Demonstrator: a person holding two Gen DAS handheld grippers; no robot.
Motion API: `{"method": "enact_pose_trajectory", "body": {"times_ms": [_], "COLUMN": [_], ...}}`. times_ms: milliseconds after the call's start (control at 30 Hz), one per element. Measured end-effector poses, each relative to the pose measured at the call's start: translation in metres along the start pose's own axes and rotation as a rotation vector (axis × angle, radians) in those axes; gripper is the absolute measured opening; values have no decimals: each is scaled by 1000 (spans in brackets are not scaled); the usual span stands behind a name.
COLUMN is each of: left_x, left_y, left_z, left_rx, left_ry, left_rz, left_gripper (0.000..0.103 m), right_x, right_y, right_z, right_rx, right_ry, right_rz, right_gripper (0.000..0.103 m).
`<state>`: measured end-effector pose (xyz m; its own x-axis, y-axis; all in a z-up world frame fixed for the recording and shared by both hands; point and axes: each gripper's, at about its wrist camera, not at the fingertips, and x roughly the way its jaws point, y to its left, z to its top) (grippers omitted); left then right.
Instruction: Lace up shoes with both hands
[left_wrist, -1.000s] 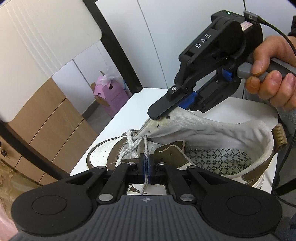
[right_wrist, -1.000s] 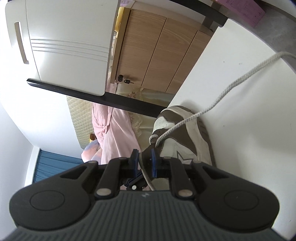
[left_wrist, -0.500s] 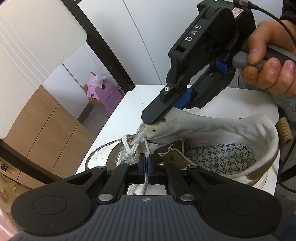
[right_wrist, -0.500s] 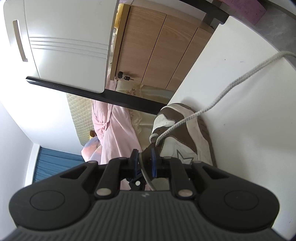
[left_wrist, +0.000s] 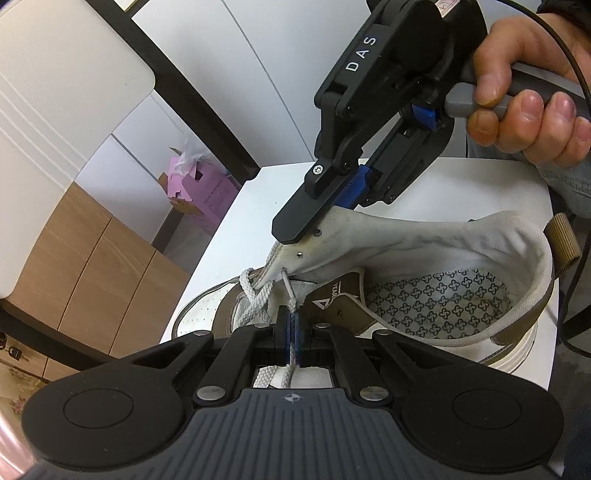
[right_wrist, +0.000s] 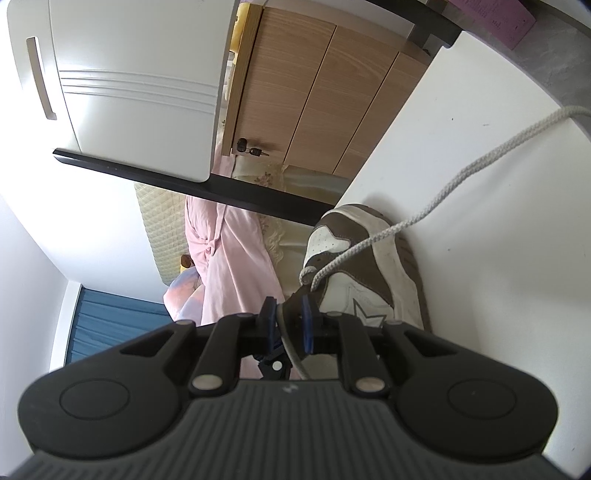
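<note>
A white and brown sneaker (left_wrist: 443, 302) lies on the white table (left_wrist: 461, 192). My left gripper (left_wrist: 291, 326) is shut on the thin tip of the white lace (left_wrist: 289, 295), which comes out of an eyelet just above it. A hand (left_wrist: 524, 110) holds my right gripper (left_wrist: 295, 238), which is shut on the sneaker's eyelet flap (left_wrist: 369, 236) and holds it up. In the right wrist view the right gripper (right_wrist: 289, 319) pinches that flap's brown edge. The sneaker's toe (right_wrist: 369, 266) lies beyond it. The lace's other end (right_wrist: 443, 192) trails across the table (right_wrist: 498, 258).
The table's left edge (left_wrist: 207, 258) drops to the floor, where a pink box (left_wrist: 199, 188) stands. Wooden cabinets (left_wrist: 92, 277) and a black frame (left_wrist: 192, 96) are on the left. A pink cloth (right_wrist: 236, 266) hangs past the table's end.
My left gripper has rolled a little with the lace tip still pinched. The right gripper keeps its hold on the flap and has hardly moved.
</note>
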<state>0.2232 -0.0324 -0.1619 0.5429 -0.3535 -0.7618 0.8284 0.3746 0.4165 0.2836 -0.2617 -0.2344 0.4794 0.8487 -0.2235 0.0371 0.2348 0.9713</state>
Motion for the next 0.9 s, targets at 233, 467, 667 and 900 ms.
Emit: {"method": "enact_pose_trajectory", "body": {"times_ms": [233, 467, 667, 900], "left_x": [0, -2, -1, -2], "left_y": [-3, -3, -3, 4], "left_z": [-2, -5, -5, -4], "left_rx": [29, 22, 9, -58], "left_ry": [-11, -17, -28, -38], "left_rz": [11, 10, 15, -4], "left_gripper": [2, 2, 3, 3], "right_x": [0, 2, 1, 0], "right_y": [1, 0, 2, 5], "right_z": [-1, -1, -1, 0], "right_rx": [6, 13, -29, -89], "right_ry": [1, 0, 6, 14], "right_rz": [1, 2, -14, -36], "right_gripper": [16, 17, 17, 17]}}
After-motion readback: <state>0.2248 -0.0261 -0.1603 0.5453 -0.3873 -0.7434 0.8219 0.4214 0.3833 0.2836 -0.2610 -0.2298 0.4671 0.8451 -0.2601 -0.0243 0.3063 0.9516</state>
